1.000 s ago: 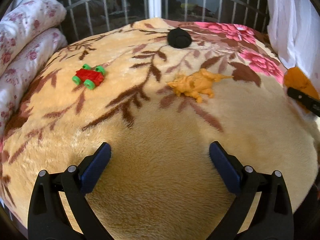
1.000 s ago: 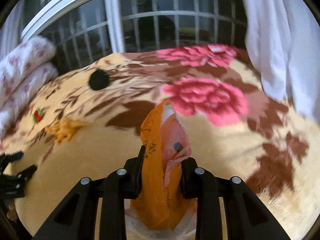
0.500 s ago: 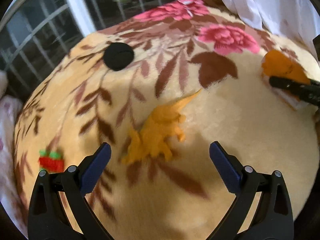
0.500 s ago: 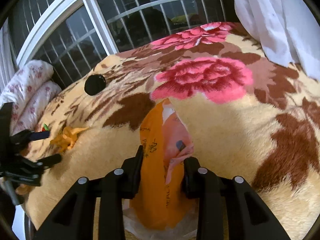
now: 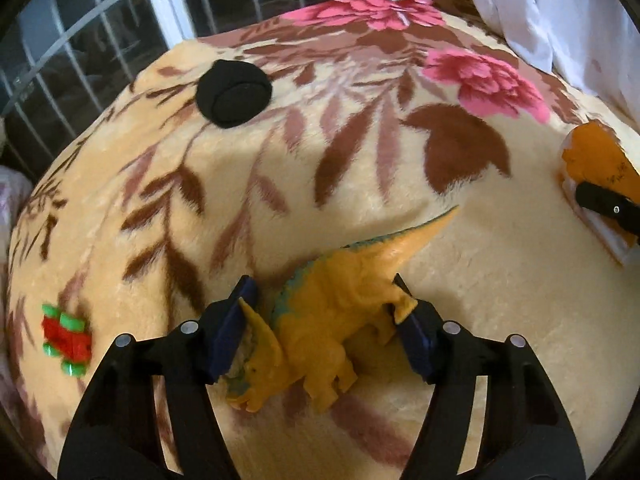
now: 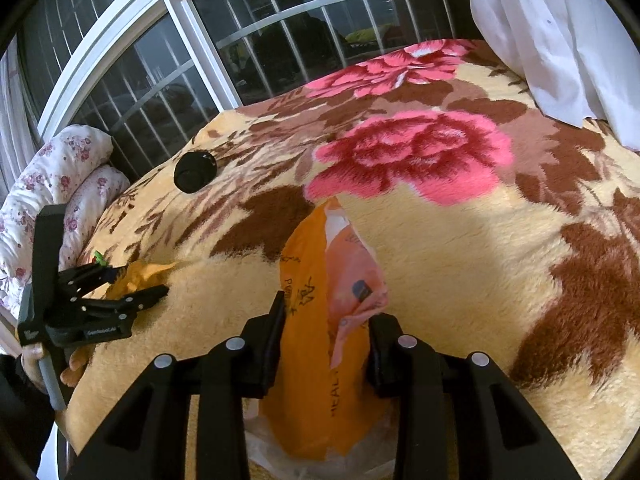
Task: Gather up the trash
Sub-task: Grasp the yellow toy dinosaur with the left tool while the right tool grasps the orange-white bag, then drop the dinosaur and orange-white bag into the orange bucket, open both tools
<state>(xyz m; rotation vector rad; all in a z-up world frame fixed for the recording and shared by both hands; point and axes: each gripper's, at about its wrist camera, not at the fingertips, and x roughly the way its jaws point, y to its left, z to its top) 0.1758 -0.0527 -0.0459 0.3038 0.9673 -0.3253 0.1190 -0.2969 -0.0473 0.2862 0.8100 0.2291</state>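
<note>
An orange toy dinosaur [image 5: 340, 312] lies on the floral blanket [image 5: 360, 160]. My left gripper [image 5: 324, 312] is down around it, jaws closing in on its body from both sides, the pads at or near its flanks. My right gripper [image 6: 326, 312] is shut on an orange plastic bag [image 6: 316, 280] and holds it upright over the blanket. The bag also shows at the right edge of the left wrist view [image 5: 596, 164]. The left gripper and dinosaur show in the right wrist view [image 6: 136, 280].
A red and green toy car [image 5: 66, 340] lies at the left of the blanket. A black round object [image 5: 234, 94] lies towards the far edge. Folded flowered bedding [image 6: 52, 184] is at the left, a white curtain [image 6: 560, 32] at the right, barred windows behind.
My left gripper moved forward and down onto the dinosaur and its jaws narrowed around it. My right gripper kept hold of the bag and shifted slightly.
</note>
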